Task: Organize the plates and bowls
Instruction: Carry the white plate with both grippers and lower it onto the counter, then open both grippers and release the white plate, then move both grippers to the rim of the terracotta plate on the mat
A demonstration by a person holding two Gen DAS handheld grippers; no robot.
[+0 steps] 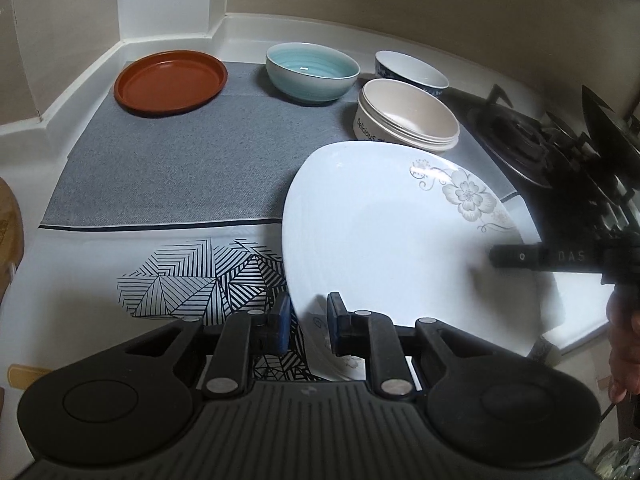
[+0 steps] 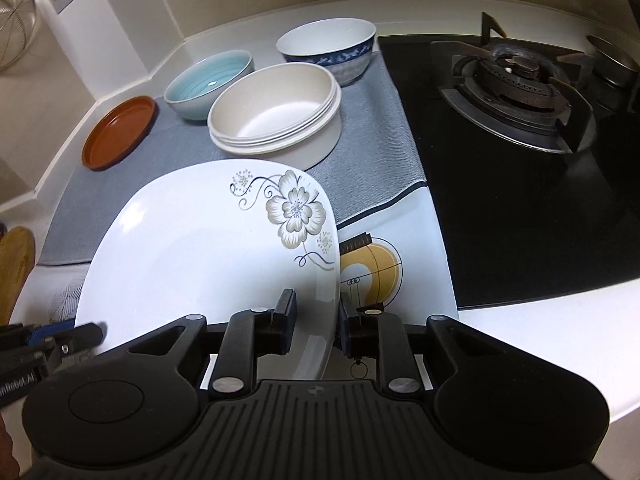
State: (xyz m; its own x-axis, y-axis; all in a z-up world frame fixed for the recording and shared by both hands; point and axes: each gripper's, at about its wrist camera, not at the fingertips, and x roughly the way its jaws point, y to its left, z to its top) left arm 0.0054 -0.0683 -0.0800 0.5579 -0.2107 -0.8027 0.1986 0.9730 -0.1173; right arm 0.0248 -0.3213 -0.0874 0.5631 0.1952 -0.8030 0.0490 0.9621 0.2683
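Note:
A white square-ish plate with a flower print [image 1: 384, 232] [image 2: 192, 240] hangs tilted over the front of the patterned mat. My left gripper [image 1: 308, 312] is shut on its left rim, and my right gripper [image 2: 316, 308] is shut on its right rim. Each gripper shows in the other's view, the right gripper [image 1: 520, 256] and the left gripper [image 2: 80, 334]. Behind the plate on the grey mat [image 1: 180, 168] [image 2: 368, 160] stand a brown plate [image 1: 171, 82] [image 2: 120, 138], a teal bowl [image 1: 312, 72] [image 2: 210, 80], a blue-patterned bowl [image 1: 412, 72] [image 2: 328, 52] and a stack of beige bowls [image 1: 406, 116] [image 2: 276, 112].
A black gas stove with a burner [image 1: 532, 140] [image 2: 516, 80] borders the mat on the right. A raised white counter lip and wall close off the back and left. A wooden board [image 1: 8, 220] [image 2: 16, 260] stands at the far left. A person's hand [image 1: 624, 340] shows at the right edge.

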